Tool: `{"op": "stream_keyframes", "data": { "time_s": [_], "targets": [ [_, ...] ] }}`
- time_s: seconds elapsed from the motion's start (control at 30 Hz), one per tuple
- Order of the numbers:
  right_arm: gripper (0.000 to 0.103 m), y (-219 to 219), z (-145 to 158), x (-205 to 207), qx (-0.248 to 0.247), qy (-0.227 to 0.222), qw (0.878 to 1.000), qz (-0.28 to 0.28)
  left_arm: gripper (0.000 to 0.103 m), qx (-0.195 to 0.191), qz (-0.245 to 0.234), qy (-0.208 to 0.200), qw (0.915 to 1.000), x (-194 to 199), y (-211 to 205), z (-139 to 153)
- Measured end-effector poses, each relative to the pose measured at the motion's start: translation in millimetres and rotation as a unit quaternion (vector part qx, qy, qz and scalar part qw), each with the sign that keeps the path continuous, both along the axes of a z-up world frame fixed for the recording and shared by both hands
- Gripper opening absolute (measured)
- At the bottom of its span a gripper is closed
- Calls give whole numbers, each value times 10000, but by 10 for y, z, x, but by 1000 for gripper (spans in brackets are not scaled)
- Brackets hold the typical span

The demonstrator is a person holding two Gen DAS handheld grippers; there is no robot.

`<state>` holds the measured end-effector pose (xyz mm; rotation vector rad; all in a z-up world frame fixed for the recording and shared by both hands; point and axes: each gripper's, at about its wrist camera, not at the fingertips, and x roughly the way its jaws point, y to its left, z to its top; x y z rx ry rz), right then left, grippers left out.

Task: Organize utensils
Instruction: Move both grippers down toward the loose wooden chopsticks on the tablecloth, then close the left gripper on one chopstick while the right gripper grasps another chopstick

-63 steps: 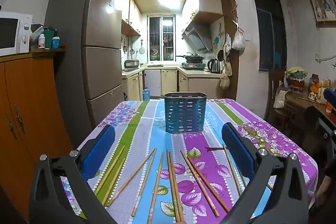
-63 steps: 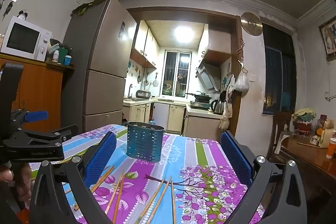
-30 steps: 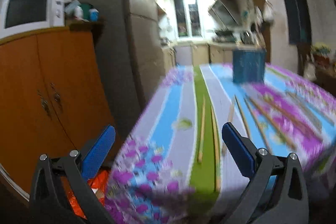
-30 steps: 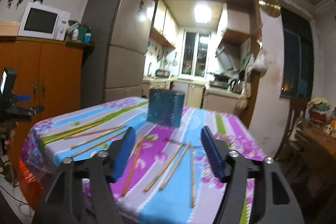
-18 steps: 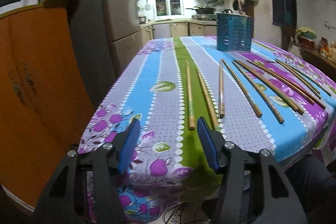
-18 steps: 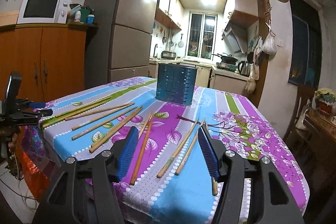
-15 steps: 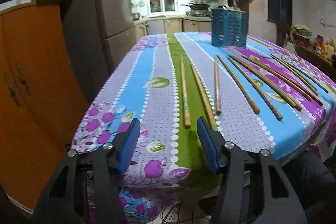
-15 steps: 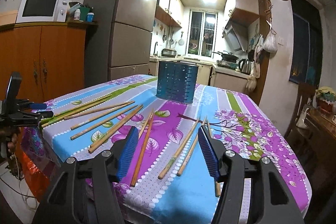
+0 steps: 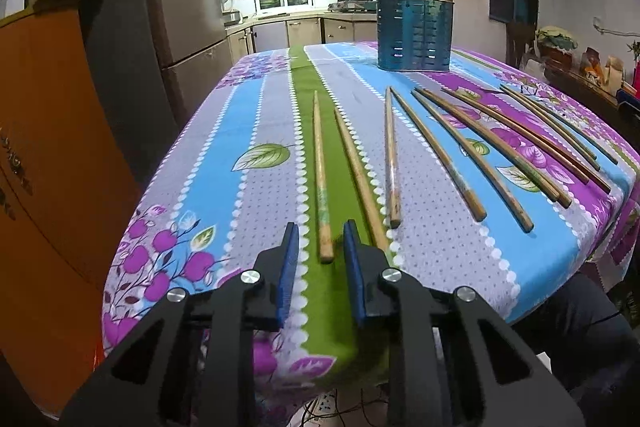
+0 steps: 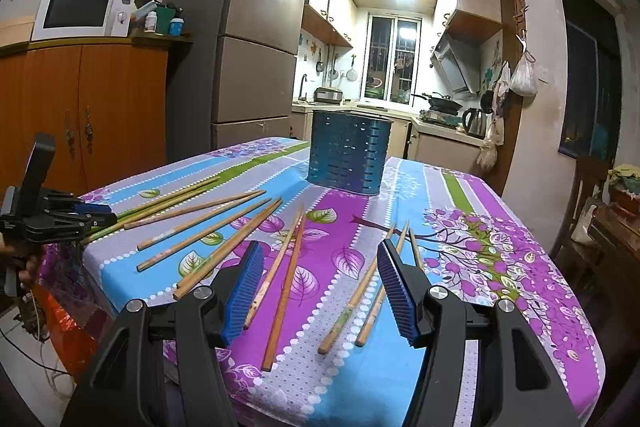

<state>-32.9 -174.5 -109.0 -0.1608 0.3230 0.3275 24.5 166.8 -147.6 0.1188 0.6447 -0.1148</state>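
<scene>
Chopsticks fanned on table, left gripper lined up on leftmost one

Chopsticks (image 9: 460, 147) lie loose across the floral tablecloth (image 9: 256, 131), none yet in the blue slotted utensil holder (image 9: 414, 33), which stands upright at 12 o'clock, far end of the table.

Left gripper (image 9: 320, 251) sits low at the near table edge, jaws narrowed but with a gap, gripping nothing. Leftmost chopstick (image 9: 320, 171) on the green stripe has its butt end just ahead of the gap and between the pads; its long axis runs straight away toward 12 o'clock, in line with the fingers. Next chopstick (image 9: 358, 171) lies just beside, at 1 o'clock, its near end by the right pad.

Right gripper (image 10: 320, 283) hovers wide open, holding nothing, over a chopstick pair (image 10: 280, 275) pointing 12 to 1 o'clock; another pair (image 10: 368, 291) lies to its right.

Judgement: left is nearer a grasp; short advance, then close.
</scene>
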Motion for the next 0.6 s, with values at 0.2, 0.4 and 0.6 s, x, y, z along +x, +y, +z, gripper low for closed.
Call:
{"op": "stream_keyframes", "data": {
  "time_s": [0.2,0.4,0.6],
  "targets": [
    [50,-129,-83,-93,-100,114,9999,-70,16,-59,-29,-55,10000,-43,16,-6],
    [30,-67,-301,-204,27,617,9978,253,12,-80,4,-86,9999,-30,-6,-9],
    [28,435,-374,-245,63,690,9937,882,12,-93,21,-56,9999,-9,-2,-3]
  ]
}}
